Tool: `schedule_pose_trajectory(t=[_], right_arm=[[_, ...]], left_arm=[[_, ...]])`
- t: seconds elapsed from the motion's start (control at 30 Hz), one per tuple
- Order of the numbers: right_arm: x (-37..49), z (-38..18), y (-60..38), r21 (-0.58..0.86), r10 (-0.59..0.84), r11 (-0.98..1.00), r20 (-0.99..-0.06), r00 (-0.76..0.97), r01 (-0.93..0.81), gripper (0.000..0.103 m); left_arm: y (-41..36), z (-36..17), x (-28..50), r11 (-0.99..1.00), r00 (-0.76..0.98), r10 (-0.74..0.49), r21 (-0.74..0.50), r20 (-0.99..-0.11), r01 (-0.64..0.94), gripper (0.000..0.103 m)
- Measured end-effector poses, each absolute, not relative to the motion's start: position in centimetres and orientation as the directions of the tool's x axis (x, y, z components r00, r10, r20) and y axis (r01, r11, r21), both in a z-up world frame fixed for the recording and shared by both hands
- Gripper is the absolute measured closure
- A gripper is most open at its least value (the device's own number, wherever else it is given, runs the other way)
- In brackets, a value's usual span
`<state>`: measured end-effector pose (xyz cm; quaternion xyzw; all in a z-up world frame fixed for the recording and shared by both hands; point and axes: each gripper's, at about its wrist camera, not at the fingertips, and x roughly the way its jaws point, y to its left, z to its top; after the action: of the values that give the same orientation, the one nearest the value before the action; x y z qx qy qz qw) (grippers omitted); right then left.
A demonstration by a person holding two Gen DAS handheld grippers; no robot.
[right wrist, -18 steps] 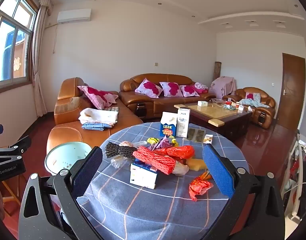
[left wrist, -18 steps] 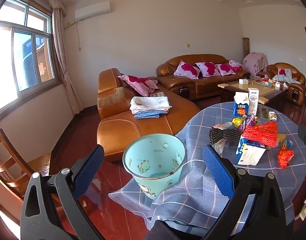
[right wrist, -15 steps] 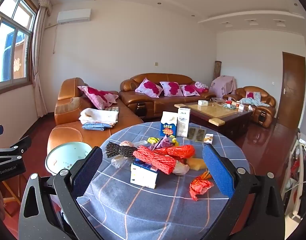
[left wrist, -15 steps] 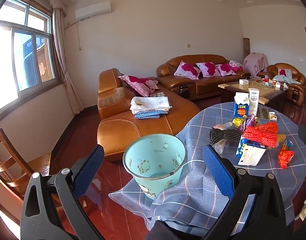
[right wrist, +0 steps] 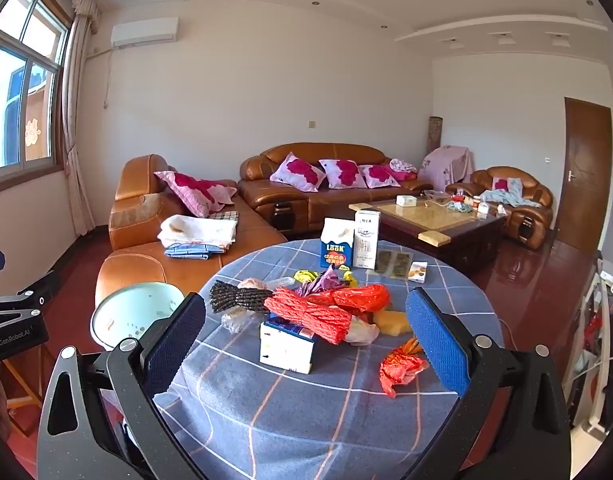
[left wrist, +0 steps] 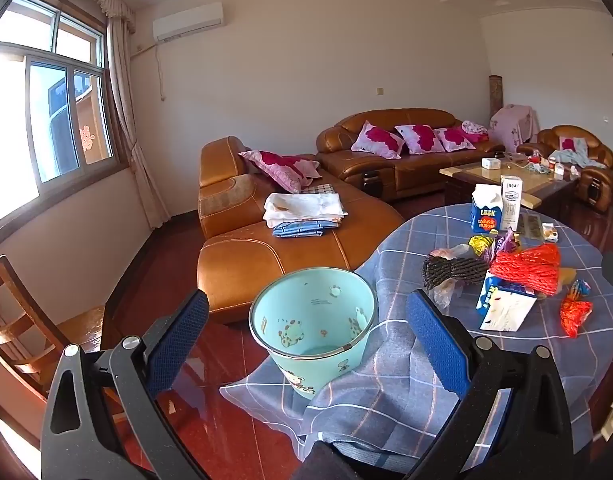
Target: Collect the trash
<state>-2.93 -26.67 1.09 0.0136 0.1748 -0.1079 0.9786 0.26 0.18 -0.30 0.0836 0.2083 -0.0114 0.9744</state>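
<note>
Left wrist view: the left gripper [left wrist: 306,344] stands with jaws spread wide and nothing between the pads. The pale blue bin [left wrist: 314,328] sits directly ahead of it, just off the left edge of the table [left wrist: 406,380], its open mouth tilted toward the camera. The trash lies to the right, on the tablecloth: a red rope bundle [left wrist: 526,268] and a white and blue box [left wrist: 506,308], both well apart from this gripper.

Right wrist view: the right gripper [right wrist: 306,340] is likewise spread wide and empty. The box [right wrist: 286,344] lies straight ahead near the table's middle, with the rope bundle [right wrist: 310,314] resting across its top, long axis running from far left to near right. A crumpled red wrapper [right wrist: 400,364] lies near the right pad, toward the near edge.

Judgement: the right gripper is the nearer to the trash; the left is the nearer to the bin [right wrist: 134,312].
</note>
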Motion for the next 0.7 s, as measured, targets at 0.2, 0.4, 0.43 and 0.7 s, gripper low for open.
schedule_pose_trajectory(t=[0.2, 0.4, 0.43, 0.7], right_arm=[[-2.85, 1.04, -26.79, -0.011, -0.210, 0.975, -0.347, 0.914, 0.220, 0.005], [-2.95, 0.97, -26.90, -0.009, -0.209, 0.975, -0.349, 0.914, 0.220, 0.005], [-2.94, 0.95, -26.87, -0.010, -0.209, 0.976, -0.349, 0.914, 0.220, 0.005], [-2.97, 0.94, -26.94, -0.008, -0.209, 0.976, -0.350, 0.913, 0.220, 0.005]], left_arm=[[0.19, -0.39, 0.33, 0.985, 0.912, 0.016, 0.164, -0.410, 0.057, 0.006], [0.26, -0.48, 0.35, 0.985, 0.913, 0.017, 0.166, -0.407, 0.056, 0.006], [0.26, -0.48, 0.35, 0.985, 0.913, 0.016, 0.165, -0.408, 0.056, 0.006], [0.39, -0.50, 0.38, 0.985, 0.913, 0.019, 0.164, -0.407, 0.053, 0.006]])
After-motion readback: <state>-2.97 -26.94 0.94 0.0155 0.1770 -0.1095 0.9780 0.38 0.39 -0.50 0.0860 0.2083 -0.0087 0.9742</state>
